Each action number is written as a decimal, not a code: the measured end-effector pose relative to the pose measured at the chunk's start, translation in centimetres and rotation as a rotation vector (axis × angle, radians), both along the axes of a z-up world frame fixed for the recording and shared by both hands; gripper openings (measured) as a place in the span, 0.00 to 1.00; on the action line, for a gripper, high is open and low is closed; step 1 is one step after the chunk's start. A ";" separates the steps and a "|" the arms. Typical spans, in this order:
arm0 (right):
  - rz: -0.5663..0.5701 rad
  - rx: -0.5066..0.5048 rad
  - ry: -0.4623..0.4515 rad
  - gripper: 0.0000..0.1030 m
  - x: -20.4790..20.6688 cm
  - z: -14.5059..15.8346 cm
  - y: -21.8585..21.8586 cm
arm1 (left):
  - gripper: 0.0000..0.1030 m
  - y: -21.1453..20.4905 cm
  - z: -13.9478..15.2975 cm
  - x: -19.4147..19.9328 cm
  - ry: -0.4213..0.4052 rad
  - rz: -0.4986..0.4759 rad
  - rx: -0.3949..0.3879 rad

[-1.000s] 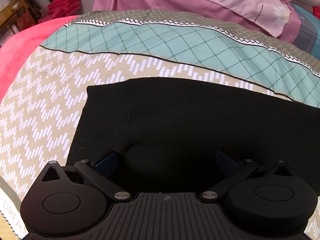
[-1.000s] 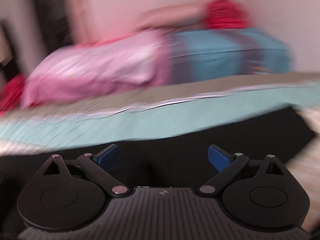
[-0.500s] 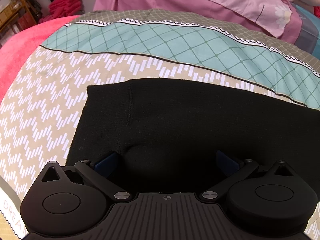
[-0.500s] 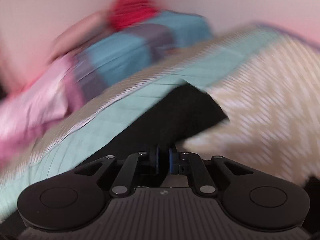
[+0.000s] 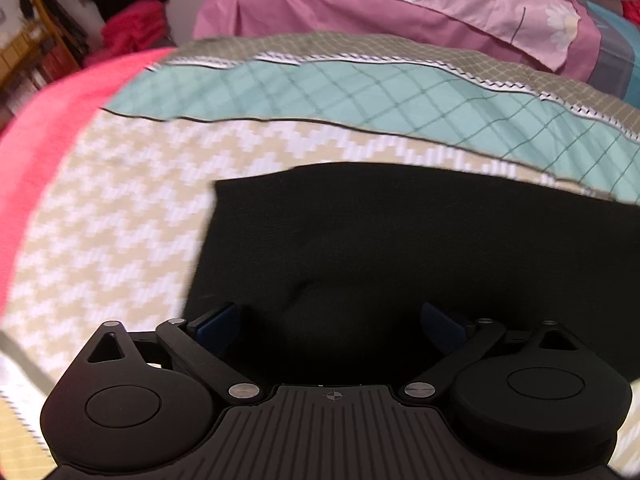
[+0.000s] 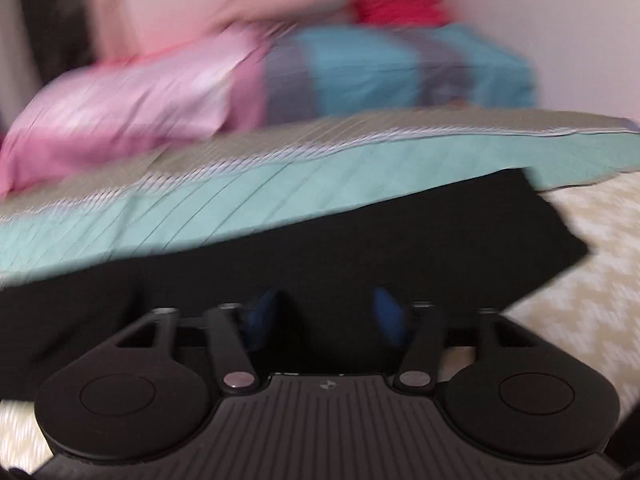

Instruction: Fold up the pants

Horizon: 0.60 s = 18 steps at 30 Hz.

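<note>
Black pants (image 5: 400, 240) lie flat on a bed, spread in a long band across the patterned bedspread (image 5: 120, 216), with one squared end toward the left and the other reaching to the right.

The left gripper (image 5: 332, 320) hovers low over the left end with its jaws wide apart, nothing pinched; a small pucker of cloth rises between them. The right gripper (image 6: 324, 316) sits over the right part of the pants (image 6: 360, 240), jaws part-way apart and opening, dark cloth lying under the gap but not pressed by the blue pads (image 6: 386, 310).

To fold well, each gripper likely needs to take the near edge cleanly, through all layers — then carry both ends over together so the fold stays square.

The pants look soft, matte and knit-like, thick enough to hold a crisp edge. The bedspread is smooth cotton — beige zigzags, a teal diamond band. A pink pillow (image 5: 440, 4) sits behind, glossy and plump.
</note>
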State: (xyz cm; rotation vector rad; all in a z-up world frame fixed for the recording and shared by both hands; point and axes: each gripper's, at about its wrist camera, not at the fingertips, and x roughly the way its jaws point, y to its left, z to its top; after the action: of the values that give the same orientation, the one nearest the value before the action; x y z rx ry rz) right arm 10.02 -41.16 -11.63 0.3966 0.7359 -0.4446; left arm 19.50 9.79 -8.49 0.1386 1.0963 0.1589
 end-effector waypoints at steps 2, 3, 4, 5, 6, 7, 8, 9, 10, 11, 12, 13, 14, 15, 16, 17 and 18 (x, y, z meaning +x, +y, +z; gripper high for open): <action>-0.140 0.028 -0.012 0.48 -1.0 1.0 -0.3 | 1.00 0.8 0.7 -1.7 -0.015 -0.005 0.013; -0.149 -0.016 -0.007 0.67 -1.3 1.4 0.5 | 1.00 1.1 0.9 -2.5 -0.020 -0.008 0.007; -0.116 -0.052 -0.007 0.70 -1.7 1.7 1.8 | 1.00 1.5 1.2 -3.5 -0.023 -0.010 -0.003; -0.061 -0.058 -0.011 0.69 -1.7 2.0 2.9 | 1.00 1.8 1.4 -4.3 -0.026 -0.010 -0.015; -0.010 -0.045 -0.012 0.68 -1.9 2.1 4.2 | 1.00 2.1 1.5 -5.0 -0.027 -0.008 -0.030; 0.031 -0.026 -0.013 0.68 -2.1 2.2 5.5 | 1.00 2.5 1.6 -5.6 -0.024 -0.003 -0.048; 0.063 -0.006 -0.017 0.68 -2.5 2.5 6.8 | 1.00 2.8 1.6 -6.1 -0.021 0.005 -0.066; 0.097 0.013 -0.016 0.68 -2.7 2.5 8.3 | 1.00 3.1 1.5 -6.7 -0.015 0.011 -0.083; 0.136 0.031 -0.013 0.68 -3.0 2.7 9.5 | 1.00 3.2 1.3 -7.2 -0.006 0.010 -0.096; 0.176 0.050 -0.012 0.69 -3.2 2.8 11.0 | 1.00 3.3 1.1 -7.8 0.002 0.006 -0.100; 0.216 0.073 -0.010 0.70 -3.2 2.6 12.2 | 1.00 3.4 0.9 -8.2 0.008 0.003 -0.097; 0.256 0.100 -0.007 0.71 -3.3 2.4 13.5 | 1.00 3.5 0.7 -8.6 0.014 -0.002 -0.094; 0.295 0.127 -0.002 0.71 -3.4 2.3 14.7 | 1.00 3.7 0.4 -9.0 0.023 -0.010 -0.092; 0.333 0.149 0.005 0.71 -3.6 2.2 16.0 | 1.00 3.8 -0.1 -9.3 0.035 -0.020 -0.090; 0.369 0.163 0.013 0.71 -3.7 2.0 17.1 | 1.00 4.0 -0.5 -9.6 0.044 -0.027 -0.084; 0.403 0.169 0.022 0.71 -4.0 2.0 18.4 | 1.00 4.3 -0.6 -10.1 0.039 -0.033 -0.083; 0.432 0.174 0.031 0.71 -4.2 2.0 19.5 | 1.00 4.5 -0.7 -10.3 0.032 -0.035 -0.082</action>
State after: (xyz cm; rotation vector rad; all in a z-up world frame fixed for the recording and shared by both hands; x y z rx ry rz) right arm 5.83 -21.67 -9.63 0.3806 0.8674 0.0207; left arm 9.19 14.33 -9.22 0.0873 1.1301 0.0802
